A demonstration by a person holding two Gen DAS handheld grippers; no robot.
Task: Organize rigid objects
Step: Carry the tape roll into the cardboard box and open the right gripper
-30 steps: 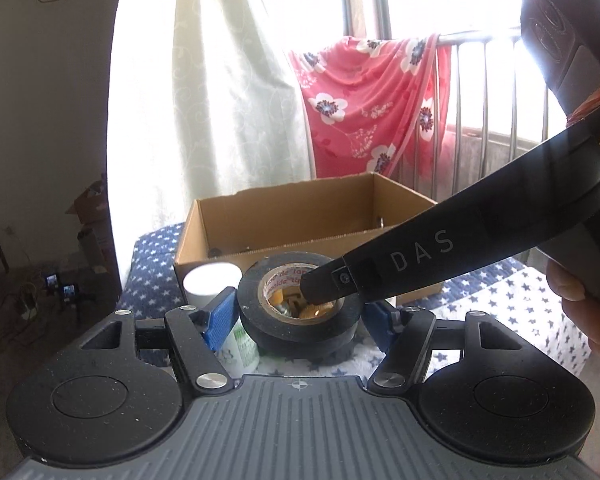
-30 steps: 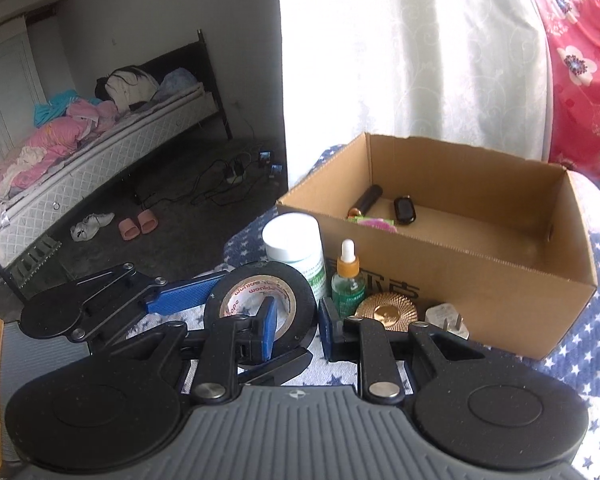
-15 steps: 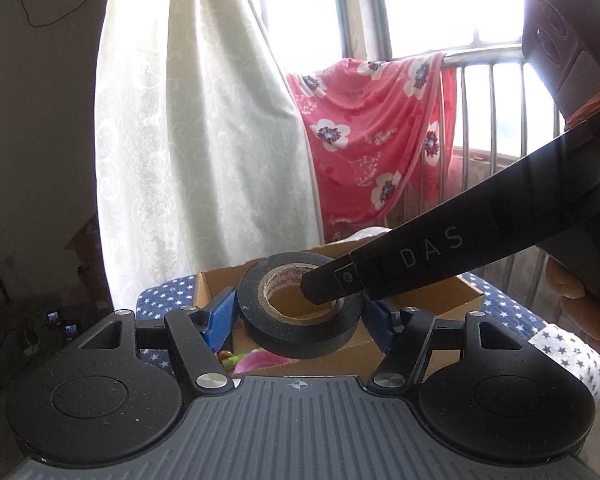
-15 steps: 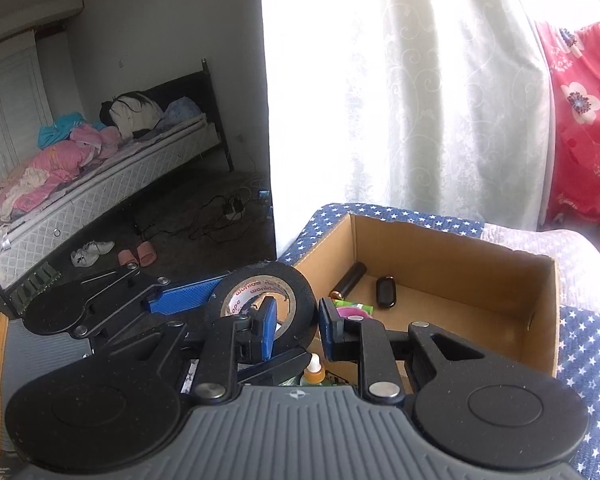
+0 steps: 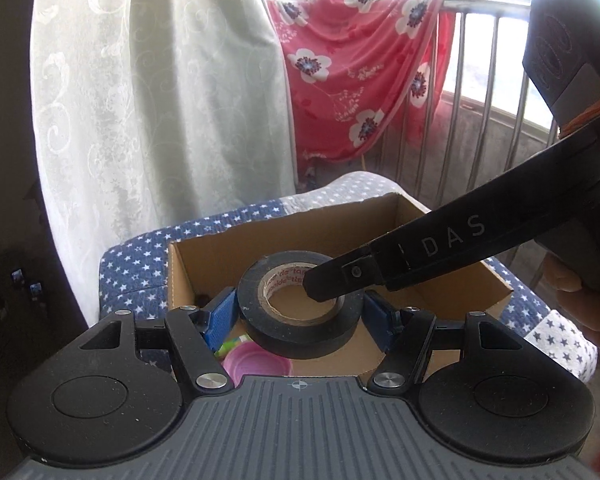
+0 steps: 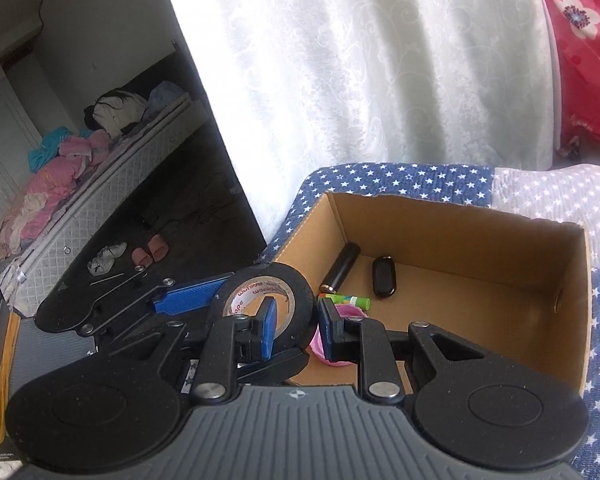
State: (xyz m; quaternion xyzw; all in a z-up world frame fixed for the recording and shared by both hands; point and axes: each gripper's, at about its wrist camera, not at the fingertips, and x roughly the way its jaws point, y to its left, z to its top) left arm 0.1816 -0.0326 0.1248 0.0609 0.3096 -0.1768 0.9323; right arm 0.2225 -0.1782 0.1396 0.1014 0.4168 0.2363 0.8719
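Observation:
A black tape roll hangs over the near left part of an open cardboard box. My left gripper is shut on the roll, its blue pads pressing the outer sides. My right gripper is shut on the tape roll too. One blue pad sits inside the core and the other outside, pinching its wall. In the left wrist view one right finger reaches into the core from the right. The left gripper shows at the left of the right wrist view.
Inside the box lie a black cylinder, a black key fob, a green and pink tube and a pink lid. The box rests on a blue star-print cloth. A white curtain and a metal railing stand behind.
Both grippers carried the tape roll up and forward, from in front of the box to above its inside. The white jar and dropper bottle dropped out of view.

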